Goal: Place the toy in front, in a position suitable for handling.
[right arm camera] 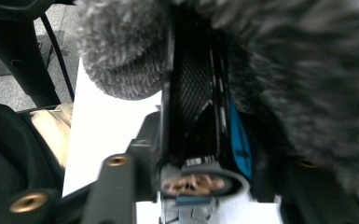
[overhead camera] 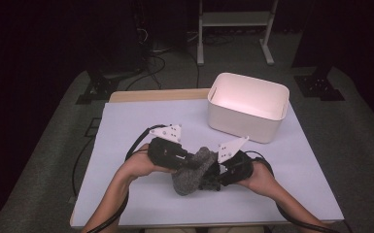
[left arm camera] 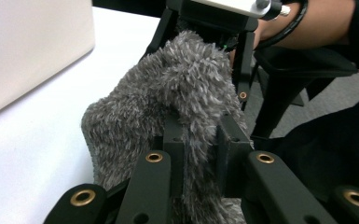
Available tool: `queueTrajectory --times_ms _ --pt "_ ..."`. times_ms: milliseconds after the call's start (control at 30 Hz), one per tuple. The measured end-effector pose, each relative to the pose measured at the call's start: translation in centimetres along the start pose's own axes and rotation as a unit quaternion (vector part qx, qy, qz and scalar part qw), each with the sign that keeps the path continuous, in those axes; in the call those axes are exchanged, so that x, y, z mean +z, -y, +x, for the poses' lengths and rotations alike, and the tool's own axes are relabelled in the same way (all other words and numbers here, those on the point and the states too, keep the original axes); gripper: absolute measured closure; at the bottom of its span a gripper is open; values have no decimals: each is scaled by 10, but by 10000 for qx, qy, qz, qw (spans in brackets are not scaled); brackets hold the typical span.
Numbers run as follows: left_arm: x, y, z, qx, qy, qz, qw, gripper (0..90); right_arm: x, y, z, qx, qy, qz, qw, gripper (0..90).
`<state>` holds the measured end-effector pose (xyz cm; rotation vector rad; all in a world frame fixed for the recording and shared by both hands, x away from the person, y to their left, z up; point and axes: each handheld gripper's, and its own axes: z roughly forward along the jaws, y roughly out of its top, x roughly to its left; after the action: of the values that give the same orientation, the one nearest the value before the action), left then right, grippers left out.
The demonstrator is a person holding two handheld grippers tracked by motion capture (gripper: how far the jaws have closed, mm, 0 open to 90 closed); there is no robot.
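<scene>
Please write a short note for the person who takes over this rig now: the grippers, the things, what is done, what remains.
Left gripper: shut on the grey fuzzy sock, near the table's front edge.
Right gripper: pressed against the same sock from the other side; I cannot tell whether it is open or shut.
White bin: at the back right of the table, apart from the sock.
Done: sock gripped.
Left: probably carry it into the bin and release.

Fuzzy grey sock (overhead camera: pixel 193 170), bunched, held aloft
</scene>
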<state>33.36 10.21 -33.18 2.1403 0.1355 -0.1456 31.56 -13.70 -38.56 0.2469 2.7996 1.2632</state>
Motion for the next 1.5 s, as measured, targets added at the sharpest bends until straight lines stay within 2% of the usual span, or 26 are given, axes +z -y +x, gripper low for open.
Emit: queueTrajectory --times_ms 167,233,300,433,533,633,700,733,900,1033,1200,1300,1500 --pt "-7 0 2 -59 -65 17 10000 776 3 -6 0 -101 41 28 9999 562" --pt "-10 -2 2 -43 -130 64 9999 776 5 -11 0 -137 5 -132 9998 573" --pt "-15 -6 1 -28 -186 182 9997 776 7 -17 0 -214 10 -162 9996 578" --pt "-25 -11 -3 24 -274 274 9992 775 21 -26 1 -249 -115 -311 9991 578" --pt "-27 -7 -3 -8 -402 372 9985 775 28 -31 3 -264 -219 -338 9988 577" --pt "-27 -1 -1 -58 -335 257 9991 776 28 -32 3 -224 -249 -282 9990 565" --pt "-26 2 0 -104 -290 145 9994 775 21 -31 2 -184 -267 -353 9989 555" --pt "-26 3 1 -122 -288 106 9995 775 16 -30 2 -131 -271 -402 9987 614" --pt "-17 6 3 -149 -146 -44 9998 774 2 -21 4 -240 -204 -380 9988 628" --pt "-12 9 5 -162 -128 -124 9997 774 -3 -13 4 -211 -168 -383 9989 628" --pt "1 15 8 -272 -74 87 9996 774 -9 -3 1 -80 -168 -343 9992 627" --pt "8 18 8 -264 -81 279 9992 772 -12 3 2 -80 -117 -356 9993 627" --pt "31 28 11 -343 -198 808 9959 769 -20 19 0 37 -22 -393 9992 626"
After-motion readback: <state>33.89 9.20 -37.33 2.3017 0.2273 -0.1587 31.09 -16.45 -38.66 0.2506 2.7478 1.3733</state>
